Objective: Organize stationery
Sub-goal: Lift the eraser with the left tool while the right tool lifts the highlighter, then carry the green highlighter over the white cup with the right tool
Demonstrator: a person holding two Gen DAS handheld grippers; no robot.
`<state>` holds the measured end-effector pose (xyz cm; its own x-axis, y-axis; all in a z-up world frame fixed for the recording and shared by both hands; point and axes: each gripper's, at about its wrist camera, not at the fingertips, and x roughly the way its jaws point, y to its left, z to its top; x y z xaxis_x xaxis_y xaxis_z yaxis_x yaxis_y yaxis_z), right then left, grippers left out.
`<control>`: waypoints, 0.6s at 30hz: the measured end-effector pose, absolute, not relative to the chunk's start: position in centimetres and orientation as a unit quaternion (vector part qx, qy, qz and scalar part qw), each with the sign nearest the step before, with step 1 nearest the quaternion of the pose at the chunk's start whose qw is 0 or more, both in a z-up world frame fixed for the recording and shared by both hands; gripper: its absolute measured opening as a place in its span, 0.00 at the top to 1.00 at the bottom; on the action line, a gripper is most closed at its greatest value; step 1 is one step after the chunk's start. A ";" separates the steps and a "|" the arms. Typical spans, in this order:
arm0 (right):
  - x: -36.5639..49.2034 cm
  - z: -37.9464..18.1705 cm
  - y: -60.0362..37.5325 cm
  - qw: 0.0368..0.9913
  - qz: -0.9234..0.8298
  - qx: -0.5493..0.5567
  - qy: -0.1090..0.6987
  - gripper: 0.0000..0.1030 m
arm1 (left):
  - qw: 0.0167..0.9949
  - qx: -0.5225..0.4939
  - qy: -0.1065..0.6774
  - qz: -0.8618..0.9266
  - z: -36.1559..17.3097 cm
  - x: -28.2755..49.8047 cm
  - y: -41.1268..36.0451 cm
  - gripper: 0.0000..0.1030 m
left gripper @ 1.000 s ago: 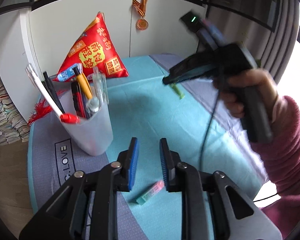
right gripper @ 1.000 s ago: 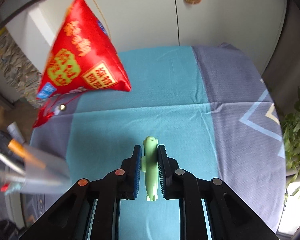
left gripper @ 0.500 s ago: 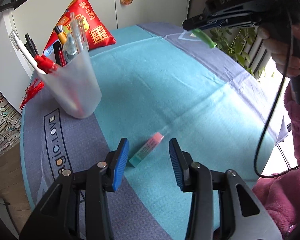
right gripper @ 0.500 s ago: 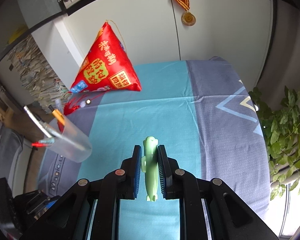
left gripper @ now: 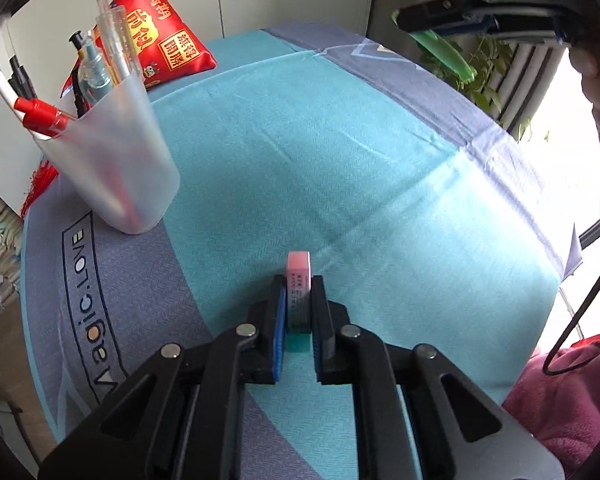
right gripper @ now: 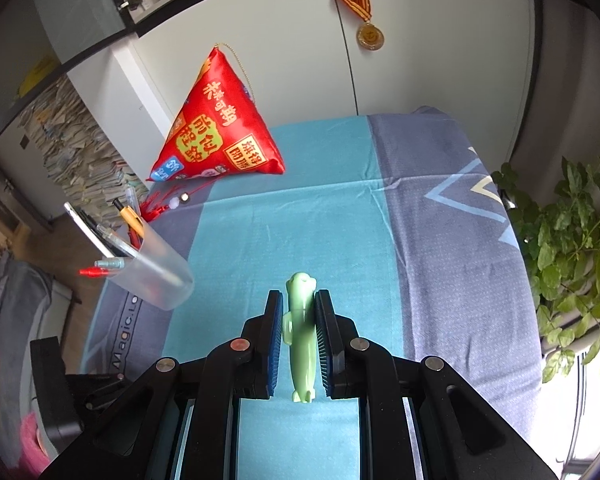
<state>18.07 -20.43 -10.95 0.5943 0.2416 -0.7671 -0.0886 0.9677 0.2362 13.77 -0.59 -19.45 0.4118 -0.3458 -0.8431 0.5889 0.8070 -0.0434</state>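
Observation:
A pink and teal eraser (left gripper: 299, 262) lies on the blue tablecloth (left gripper: 340, 160), and my left gripper (left gripper: 298, 281) is shut on it, pads pressing both long sides. Held above the table, my right gripper (right gripper: 299, 294) is shut on a pale green animal-shaped pen (right gripper: 300, 332). In the left wrist view that right gripper (left gripper: 432, 12) hangs at the top right with the green pen (left gripper: 444, 54) sticking out below it. A frosted pen cup (left gripper: 112, 168) with several pens stands at the left and also shows in the right wrist view (right gripper: 156, 276).
A red pyramid pouch (right gripper: 220, 136) with a tassel sits at the table's far left, near white cupboard doors with a hanging medal (right gripper: 370, 36). A leafy plant (right gripper: 572, 240) borders the right edge. A pink sleeve (left gripper: 580, 380) and a black cable are at the near right.
My left gripper came down over the eraser and closed on it. My right gripper rose and drew away from the table with the green pen still in it.

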 end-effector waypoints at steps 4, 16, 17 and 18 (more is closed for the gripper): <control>17.7 -11.0 -20.4 0.889 0.093 0.088 0.440 0.83 | 0.843 0.103 0.457 -0.266 -18.2 13.6 0.2 0.91; 16.6 -10.7 -19.7 0.891 0.106 0.084 0.434 0.83 | 0.868 0.090 0.417 -0.256 -14.9 12.4 1.1 0.91; 16.5 -10.7 -19.7 0.891 0.106 0.084 0.433 0.83 | 0.870 0.088 0.413 -0.255 -14.6 12.4 1.1 0.91; 16.4 -10.6 -19.6 0.891 0.107 0.083 0.433 0.83 | 0.871 0.086 0.410 -0.255 -14.5 12.5 1.1 0.91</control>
<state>16.41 -19.64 -10.61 0.6027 0.2633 -0.7533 -0.1192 0.9631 0.2414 12.46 1.10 -14.47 0.5332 -0.3739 -0.7589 0.5147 0.8553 -0.0598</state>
